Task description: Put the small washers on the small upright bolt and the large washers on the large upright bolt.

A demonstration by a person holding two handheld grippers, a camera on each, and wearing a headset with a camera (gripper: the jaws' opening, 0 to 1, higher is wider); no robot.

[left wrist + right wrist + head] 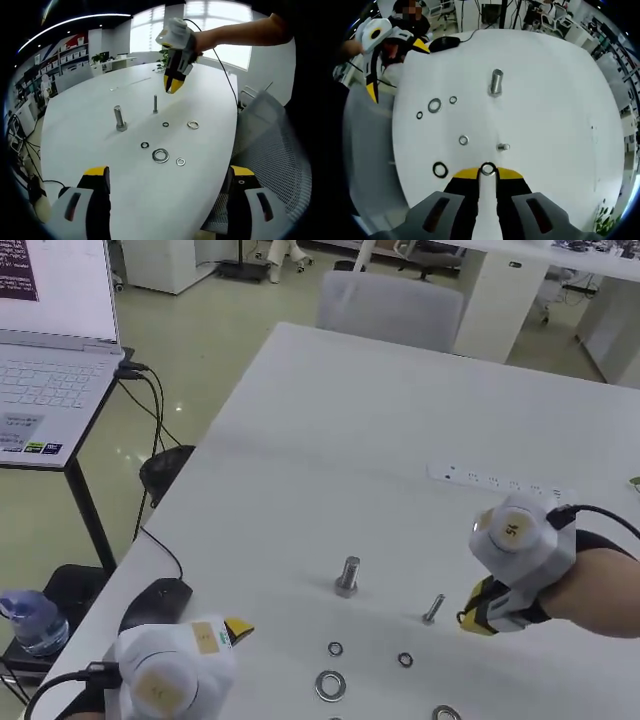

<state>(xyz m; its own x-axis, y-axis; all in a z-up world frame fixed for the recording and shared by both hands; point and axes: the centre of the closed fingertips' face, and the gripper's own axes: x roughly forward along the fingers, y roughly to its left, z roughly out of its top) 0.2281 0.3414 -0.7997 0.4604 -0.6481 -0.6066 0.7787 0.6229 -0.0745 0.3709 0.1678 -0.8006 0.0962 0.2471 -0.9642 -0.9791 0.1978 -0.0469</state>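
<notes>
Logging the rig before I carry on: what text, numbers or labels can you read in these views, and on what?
"54", uncertain: round label on top of the right gripper.
Lines of text on the laptop screen: too blurred to read.
Print on the stickers beside the laptop's keyboard: too small to read.
Round label on the left gripper: blurred.

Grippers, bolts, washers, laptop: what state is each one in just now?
Left gripper: open, empty.
Right gripper: shut on a washer.
Large bolt: upright, bare.
Small bolt: upright, bare.
Loose washers: five, lying flat on the table.
Laptop: open, screen lit.
</notes>
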